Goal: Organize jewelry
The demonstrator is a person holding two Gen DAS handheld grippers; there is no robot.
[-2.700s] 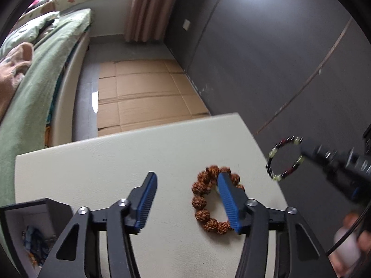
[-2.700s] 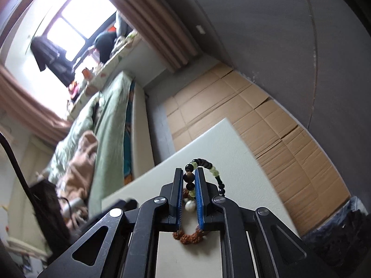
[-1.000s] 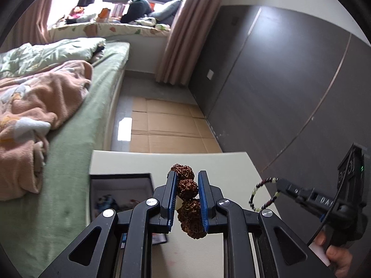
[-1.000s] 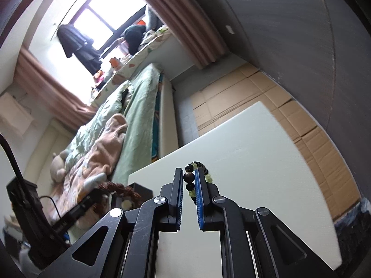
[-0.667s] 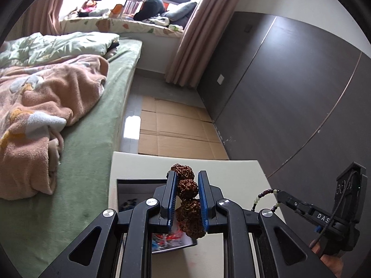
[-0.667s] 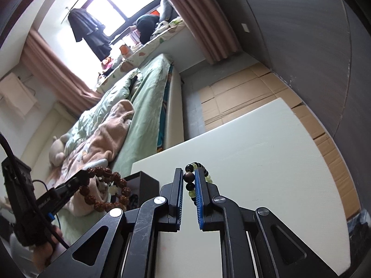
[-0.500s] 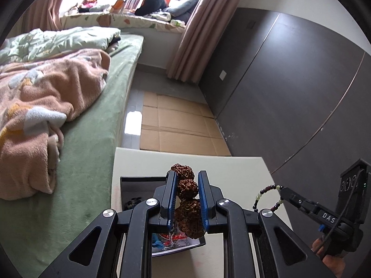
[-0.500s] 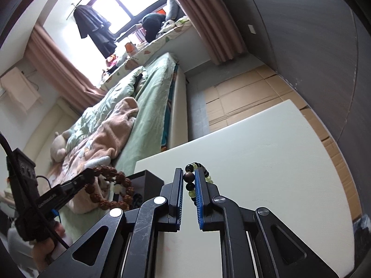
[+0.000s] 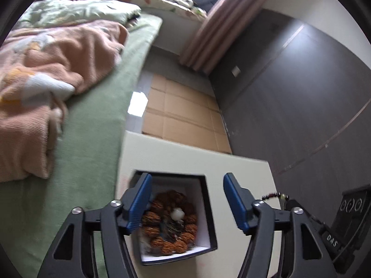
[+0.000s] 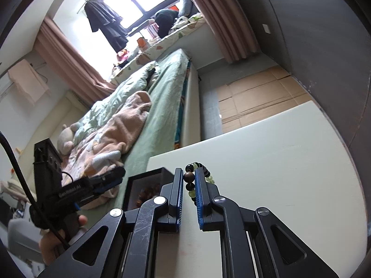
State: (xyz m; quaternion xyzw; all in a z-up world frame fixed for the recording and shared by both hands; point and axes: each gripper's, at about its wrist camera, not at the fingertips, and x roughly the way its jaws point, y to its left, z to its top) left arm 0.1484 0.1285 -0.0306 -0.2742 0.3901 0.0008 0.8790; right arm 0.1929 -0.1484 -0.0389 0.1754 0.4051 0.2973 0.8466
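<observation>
Left gripper [image 9: 186, 199] just opened, empty; rudraksha bracelet [image 9: 170, 222] down in jewelry box [image 9: 209, 210]. Right gripper [image 10: 187, 190] pinching thin bead bracelet [image 10: 197, 173], lower centre; may miss box, snag.

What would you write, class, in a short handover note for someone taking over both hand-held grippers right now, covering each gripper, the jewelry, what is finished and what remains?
Left hand-held gripper: jaws have just been opening, nothing between them, poised over the open black box with white lining.
Right hand-held gripper: shut on the thin bracelet of dark and pale green beads, held above the cream table.
Done: the chunky brown knobbly-bead bracelet now lies in the box, on other jewelry too blurred to identify.
Left: carry the thin bracelet to the box, which sits at the table's left corner beside the bed, and release it.
</observation>
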